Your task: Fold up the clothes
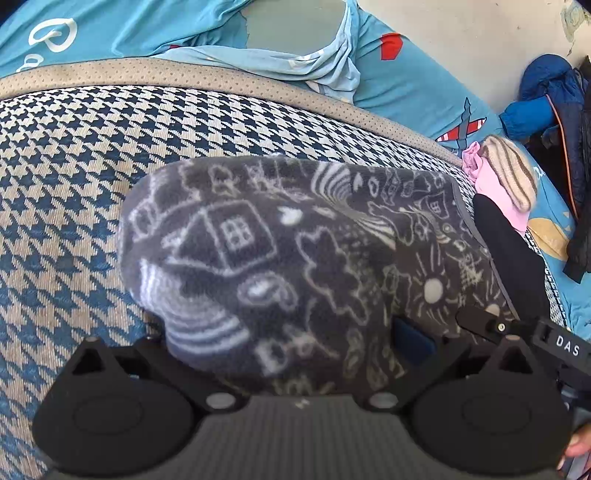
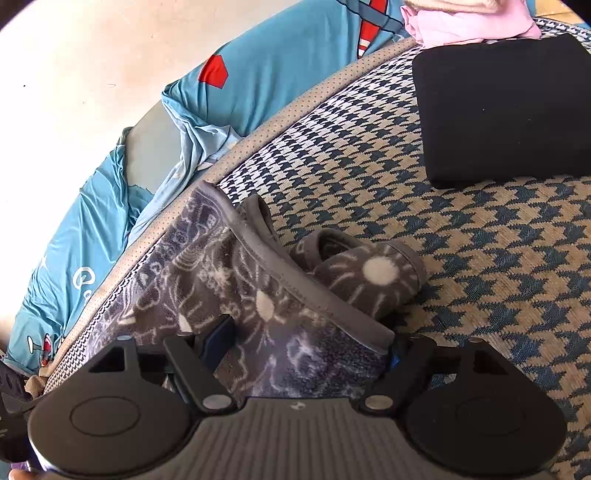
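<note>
On the left, a grey fleece garment [image 1: 295, 251] printed with white doodles of houses and suns is seen bunched on a blue-and-cream houndstooth cover [image 1: 62, 192]. It is gripped by the left gripper [image 1: 295, 354], whose fingers are buried in the fleece and appear clamped on it. Further right, the garment's grey-bound hem [image 2: 306, 291] is pinched by the right gripper [image 2: 303, 354], the jaws drawn in on the cloth. A loose flap with a sun print [image 2: 373, 273] is left lying beyond the hem. A folded black garment [image 2: 506, 110] and a pink one [image 2: 469, 26] are stacked well apart, at the right. Judged from this, the thick fleece could slip from either hold, and the free flap could be trapped crookedly inside the fold.
</note>
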Action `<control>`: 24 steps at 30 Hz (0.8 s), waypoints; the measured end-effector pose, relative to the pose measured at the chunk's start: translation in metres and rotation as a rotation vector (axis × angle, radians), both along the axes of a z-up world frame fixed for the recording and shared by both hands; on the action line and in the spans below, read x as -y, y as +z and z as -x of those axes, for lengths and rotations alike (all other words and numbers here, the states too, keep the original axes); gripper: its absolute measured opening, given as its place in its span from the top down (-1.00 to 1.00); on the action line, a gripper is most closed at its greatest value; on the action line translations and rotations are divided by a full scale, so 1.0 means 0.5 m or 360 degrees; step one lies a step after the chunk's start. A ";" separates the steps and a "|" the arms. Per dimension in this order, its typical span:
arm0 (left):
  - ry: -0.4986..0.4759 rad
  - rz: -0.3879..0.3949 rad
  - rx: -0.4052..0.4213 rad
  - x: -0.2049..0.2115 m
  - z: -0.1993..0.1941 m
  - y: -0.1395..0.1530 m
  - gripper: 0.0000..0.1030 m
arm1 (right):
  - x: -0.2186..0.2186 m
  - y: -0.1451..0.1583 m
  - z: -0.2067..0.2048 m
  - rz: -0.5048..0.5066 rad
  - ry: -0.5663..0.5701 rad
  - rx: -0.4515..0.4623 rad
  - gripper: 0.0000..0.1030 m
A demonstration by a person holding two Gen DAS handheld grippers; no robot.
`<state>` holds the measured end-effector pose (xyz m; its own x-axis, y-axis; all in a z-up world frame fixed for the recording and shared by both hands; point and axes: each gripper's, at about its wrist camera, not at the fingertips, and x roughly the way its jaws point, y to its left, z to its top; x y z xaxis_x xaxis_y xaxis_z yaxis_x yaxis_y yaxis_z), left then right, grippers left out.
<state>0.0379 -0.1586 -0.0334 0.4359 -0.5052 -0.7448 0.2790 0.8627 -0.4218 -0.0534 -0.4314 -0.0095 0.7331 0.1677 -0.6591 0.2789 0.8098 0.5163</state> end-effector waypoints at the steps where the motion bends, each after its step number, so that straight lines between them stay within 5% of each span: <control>1: 0.0000 -0.0006 0.0011 0.002 0.002 0.002 -1.00 | -0.002 0.001 0.000 0.0012 0.0004 0.0005 -0.47; 11: 0.0006 -0.0100 0.0192 0.025 0.039 0.038 -0.69 | -0.011 0.030 0.015 0.0122 0.0043 0.0149 0.24; 18: 0.0012 -0.0140 0.0226 0.029 0.047 0.044 -0.65 | -0.020 0.030 0.011 0.0171 0.0042 0.0115 0.17; 24: 0.0032 -0.0122 0.0150 0.019 0.036 0.029 -0.90 | -0.004 0.014 0.009 0.0094 -0.0026 0.0018 -0.26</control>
